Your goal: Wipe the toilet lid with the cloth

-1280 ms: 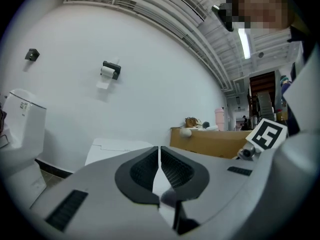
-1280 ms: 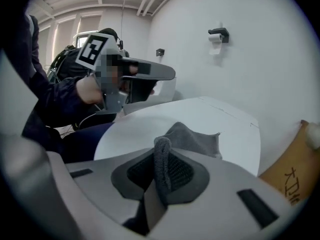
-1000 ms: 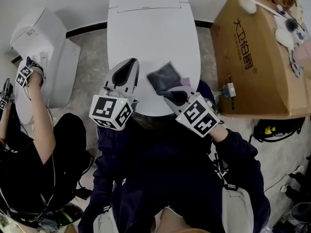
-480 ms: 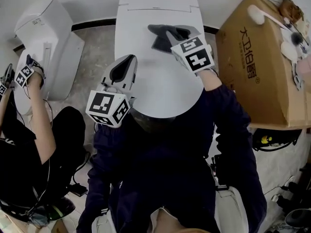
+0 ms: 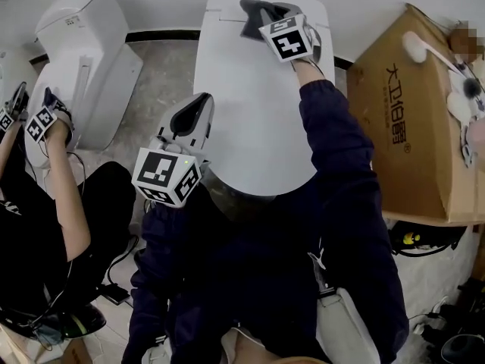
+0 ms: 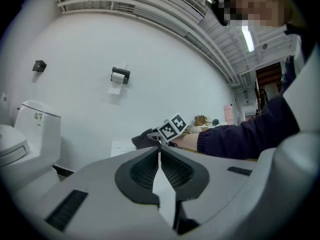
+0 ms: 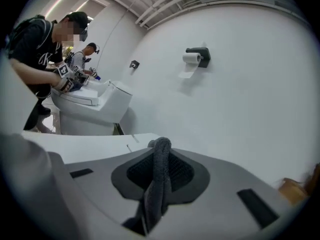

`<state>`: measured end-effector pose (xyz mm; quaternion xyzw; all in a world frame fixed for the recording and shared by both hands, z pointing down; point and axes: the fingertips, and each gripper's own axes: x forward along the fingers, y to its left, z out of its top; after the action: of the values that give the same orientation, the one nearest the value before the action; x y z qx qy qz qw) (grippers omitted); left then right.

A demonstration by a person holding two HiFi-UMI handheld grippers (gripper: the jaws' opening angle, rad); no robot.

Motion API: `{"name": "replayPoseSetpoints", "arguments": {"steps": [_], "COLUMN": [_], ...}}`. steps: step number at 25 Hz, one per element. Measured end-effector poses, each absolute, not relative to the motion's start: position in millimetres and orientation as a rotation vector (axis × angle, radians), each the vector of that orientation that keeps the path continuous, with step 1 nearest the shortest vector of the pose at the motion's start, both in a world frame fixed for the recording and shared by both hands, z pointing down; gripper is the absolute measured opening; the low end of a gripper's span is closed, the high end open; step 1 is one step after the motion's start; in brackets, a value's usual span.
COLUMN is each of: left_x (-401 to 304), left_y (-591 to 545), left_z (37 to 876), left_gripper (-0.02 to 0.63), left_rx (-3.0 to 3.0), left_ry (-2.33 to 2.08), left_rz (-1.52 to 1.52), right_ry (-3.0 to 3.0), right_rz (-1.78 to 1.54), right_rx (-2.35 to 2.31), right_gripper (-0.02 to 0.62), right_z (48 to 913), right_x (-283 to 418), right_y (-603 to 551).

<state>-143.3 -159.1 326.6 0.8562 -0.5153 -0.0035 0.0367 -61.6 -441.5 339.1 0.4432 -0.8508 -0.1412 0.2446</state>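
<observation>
Wiping stroke in hand: right gripper (image 5: pixel 267 20) at the rear end of the toilet lid (image 5: pixel 258 127).

The right gripper's jaws are clamped on the dark cloth (image 5: pixel 254 12), which bunches between the pads and spreads out ahead of the jaw tips, apparently onto the lid near the hinge line. In the right gripper view the cloth (image 7: pixel 159 181) fills the gap between the jaws. The left gripper (image 5: pixel 201 103) sits well behind the right one, over the lid's near left edge, with its jaws together on nothing. The cloth appears to be at the far limit of a pass. The next move calls for drawing the right gripper back toward the person with the cloth pressed flat, then stepping sideways to cover unwiped lid.
</observation>
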Motion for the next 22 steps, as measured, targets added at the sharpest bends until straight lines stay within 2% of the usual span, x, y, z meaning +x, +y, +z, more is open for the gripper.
{"name": "replayPoseSetpoints", "arguments": {"steps": [9, 22], "left_x": [-158, -166], "left_y": [-150, -151], "left_z": [330, 337], "left_gripper": [0.018, 0.018], "left_rx": [2.617, 2.579], "left_ry": [-1.601, -1.59], "left_rz": [0.025, -0.038], "right_ry": [-2.179, -2.204], "right_rz": [-0.331, -0.283], "right_rx": [0.855, 0.599], "right_gripper": [0.058, 0.058], "right_z": [424, 434], "right_x": [-100, -100], "right_y": [-428, -293]}}
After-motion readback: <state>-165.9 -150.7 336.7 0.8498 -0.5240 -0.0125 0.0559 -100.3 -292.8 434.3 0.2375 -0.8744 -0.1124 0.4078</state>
